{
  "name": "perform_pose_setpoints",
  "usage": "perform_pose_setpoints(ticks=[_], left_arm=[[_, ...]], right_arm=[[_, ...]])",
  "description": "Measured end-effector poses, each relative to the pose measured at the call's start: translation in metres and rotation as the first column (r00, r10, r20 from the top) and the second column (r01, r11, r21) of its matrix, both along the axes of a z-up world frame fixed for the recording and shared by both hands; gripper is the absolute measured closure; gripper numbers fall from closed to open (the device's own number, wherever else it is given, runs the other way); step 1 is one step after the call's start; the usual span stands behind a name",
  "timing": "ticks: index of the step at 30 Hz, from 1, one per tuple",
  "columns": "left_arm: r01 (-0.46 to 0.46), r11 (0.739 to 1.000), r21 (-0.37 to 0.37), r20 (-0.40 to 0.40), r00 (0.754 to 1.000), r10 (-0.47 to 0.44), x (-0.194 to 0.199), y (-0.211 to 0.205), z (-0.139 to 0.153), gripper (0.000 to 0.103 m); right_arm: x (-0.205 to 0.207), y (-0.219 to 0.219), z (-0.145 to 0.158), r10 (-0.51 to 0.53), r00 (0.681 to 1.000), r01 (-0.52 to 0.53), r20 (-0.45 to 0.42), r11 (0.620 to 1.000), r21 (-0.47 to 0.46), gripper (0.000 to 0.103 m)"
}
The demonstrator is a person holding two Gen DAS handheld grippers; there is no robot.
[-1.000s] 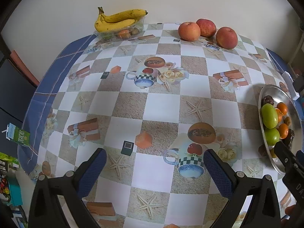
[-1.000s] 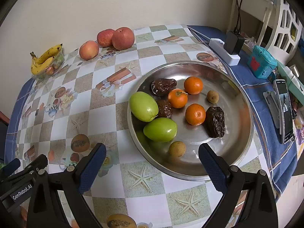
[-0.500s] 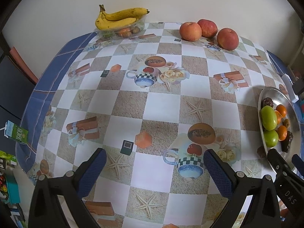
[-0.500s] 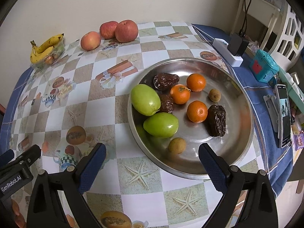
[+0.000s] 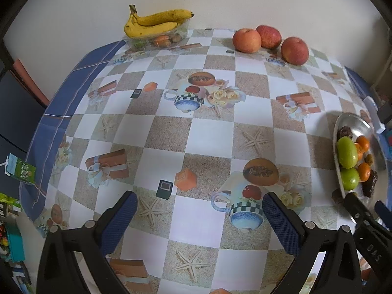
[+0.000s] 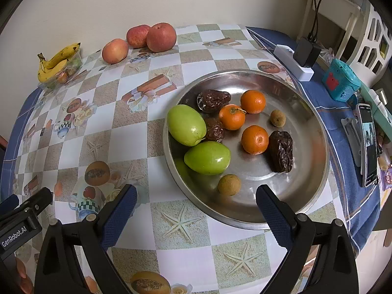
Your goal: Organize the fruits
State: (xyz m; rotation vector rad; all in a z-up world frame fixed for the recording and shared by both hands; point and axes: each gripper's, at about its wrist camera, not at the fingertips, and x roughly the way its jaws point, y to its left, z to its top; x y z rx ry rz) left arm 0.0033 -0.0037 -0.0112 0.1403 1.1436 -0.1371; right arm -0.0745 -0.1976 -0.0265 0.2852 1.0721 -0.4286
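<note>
Right wrist view shows the right tool [image 6: 194, 201] spread wide and empty above the near rim of the metal tray [image 6: 316, 171], whose green fruits [image 6: 207, 157], oranges [image 6: 254, 139] and dates [image 6: 281, 151] lie just beyond its fingertips. Left of the tray, the left tool [image 5: 199, 208] hangs spread over bare counter [image 5: 208, 134]; apples [image 5: 246, 40] and bananas [image 5: 156, 23] sit far behind the tray.

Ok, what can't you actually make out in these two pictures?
- Clear tub, left wrist view: its contents under the bananas are too small and blurred to name.
- Metal plate, left wrist view: its near part is hidden behind the right gripper.
- Phone, right wrist view: screen too small and warped to read.
- Third date, right wrist view: partly hidden behind the green fruit.
</note>
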Motion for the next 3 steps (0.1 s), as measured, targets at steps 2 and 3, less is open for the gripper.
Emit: perform_pose_setpoints(ticks=[2, 3], left_arm=[[0.009, 1.000, -0.027, 0.001, 1.000, -0.009, 0.0000, 0.0003, 0.0016, 0.000], [0.017, 0.999, -0.033, -0.002, 1.000, -0.017, 0.0004, -0.0005, 0.0014, 0.000]], right_arm=[[0.0001, -0.0005, -0.0004, -0.001, 1.000, 0.001, -0.001, 1.000, 0.002, 0.005], [0.0001, -0.0007, -0.0003, -0.001, 1.000, 0.001, -0.001, 1.000, 0.002, 0.005]])
